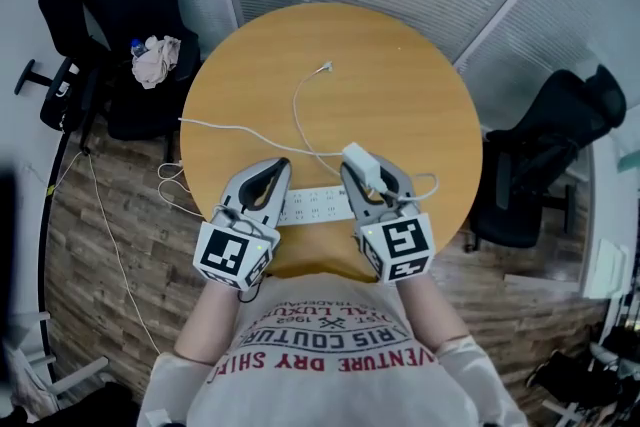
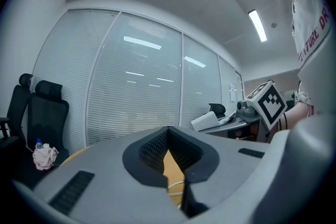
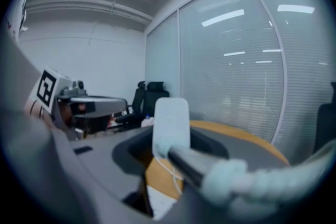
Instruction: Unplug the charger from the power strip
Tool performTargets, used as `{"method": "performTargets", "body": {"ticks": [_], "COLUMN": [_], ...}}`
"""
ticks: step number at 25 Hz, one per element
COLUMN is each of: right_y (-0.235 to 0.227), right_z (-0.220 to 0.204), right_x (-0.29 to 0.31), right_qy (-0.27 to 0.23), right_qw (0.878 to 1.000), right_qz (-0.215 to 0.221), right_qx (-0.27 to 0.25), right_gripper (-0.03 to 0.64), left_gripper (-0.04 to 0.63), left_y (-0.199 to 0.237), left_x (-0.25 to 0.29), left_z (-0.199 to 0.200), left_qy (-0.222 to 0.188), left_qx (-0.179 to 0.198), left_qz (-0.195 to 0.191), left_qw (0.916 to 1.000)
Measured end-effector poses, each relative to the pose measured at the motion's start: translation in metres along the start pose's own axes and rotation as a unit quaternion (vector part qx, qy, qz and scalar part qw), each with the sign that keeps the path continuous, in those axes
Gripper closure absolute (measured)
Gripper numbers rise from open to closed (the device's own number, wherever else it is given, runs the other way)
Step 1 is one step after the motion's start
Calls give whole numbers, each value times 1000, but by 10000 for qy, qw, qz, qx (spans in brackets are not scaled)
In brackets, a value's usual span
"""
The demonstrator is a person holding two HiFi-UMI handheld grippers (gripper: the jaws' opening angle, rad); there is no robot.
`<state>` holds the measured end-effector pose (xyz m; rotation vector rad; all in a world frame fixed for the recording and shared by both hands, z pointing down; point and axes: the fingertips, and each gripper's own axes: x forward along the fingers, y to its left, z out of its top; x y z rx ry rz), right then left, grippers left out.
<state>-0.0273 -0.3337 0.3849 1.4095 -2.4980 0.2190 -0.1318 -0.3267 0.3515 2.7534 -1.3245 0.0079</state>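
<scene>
A white power strip [image 1: 315, 206] lies on the round wooden table [image 1: 410, 85] near its front edge, between my two grippers. My right gripper [image 1: 366, 173] is shut on the white charger [image 1: 357, 160], which is lifted clear of the strip. In the right gripper view the charger [image 3: 170, 123] stands upright between the jaws [image 3: 169, 152]. Its thin white cable [image 1: 298, 110] trails across the table to a loose plug end [image 1: 326, 67]. My left gripper [image 1: 281, 165] hovers over the strip's left part. Its jaws [image 2: 176, 189] are shut with nothing between them.
Black office chairs [image 1: 120, 25] stand left of the table, one bearing a crumpled cloth [image 1: 157, 60] and a small bottle. Another black chair [image 1: 560, 155] stands at the right. The strip's white cord [image 1: 215, 126] runs off the table's left edge to the wooden floor.
</scene>
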Motion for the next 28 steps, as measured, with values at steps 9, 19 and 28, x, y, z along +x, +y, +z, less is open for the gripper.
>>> {"method": "performTargets", "body": {"ticks": [9, 19, 28], "right_y": [2, -3, -9], "right_z": [0, 2, -2], "right_x": [-2, -9, -9], "right_qy": [-9, -70, -16], "right_qw": [10000, 9998, 9990], "right_qz": [29, -194, -409], "right_qx": [57, 76, 206], "right_gripper": [462, 462, 462], "left_gripper": [566, 566, 566], "left_y": [-3, -5, 1], "left_x": [0, 2, 2], "left_z": [-7, -9, -13], "left_qy": [111, 184, 250], "left_qx": [38, 106, 31], "left_qz": [69, 110, 263], "left_qw": [9999, 9997, 9993]}}
